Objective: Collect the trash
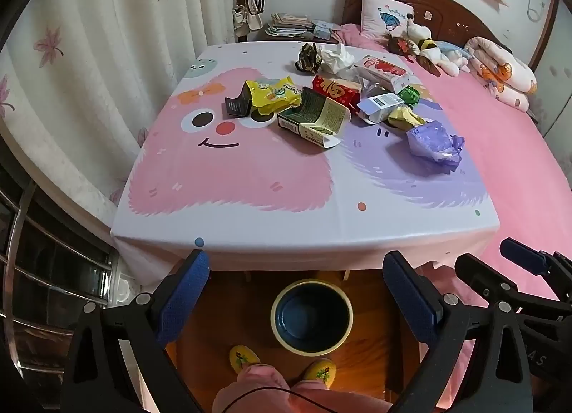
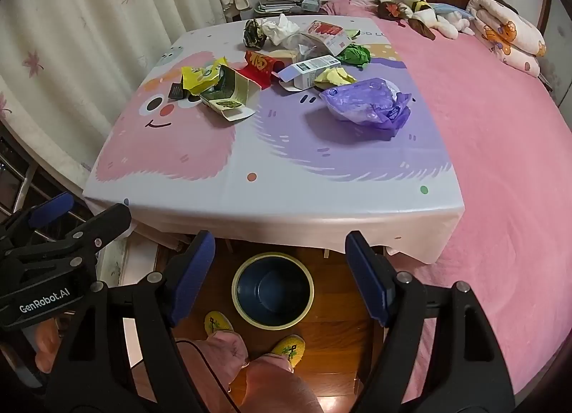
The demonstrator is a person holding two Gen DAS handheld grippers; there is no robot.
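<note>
Trash lies scattered on the far half of the table (image 1: 228, 220): a yellow snack bag (image 1: 273, 93), an open green-and-cream carton (image 1: 314, 119), a red packet (image 1: 334, 89), a white box (image 1: 380, 103), white tissue (image 1: 334, 57) and a crumpled purple bag (image 1: 434, 143) (image 2: 364, 102). A dark blue bin with a cream rim (image 1: 311, 316) (image 2: 273, 289) stands on the floor below the table's near edge. My left gripper (image 1: 298, 291) and right gripper (image 2: 280, 268) both hang open and empty over the bin, short of the table.
A pink bed (image 2: 500, 134) with plush toys (image 1: 429, 46) and a folded quilt (image 1: 500, 73) adjoins the table on the right. Curtains (image 1: 107, 55) hang at the left. A person's slippered feet (image 1: 246, 359) stand on the wooden floor just behind the bin.
</note>
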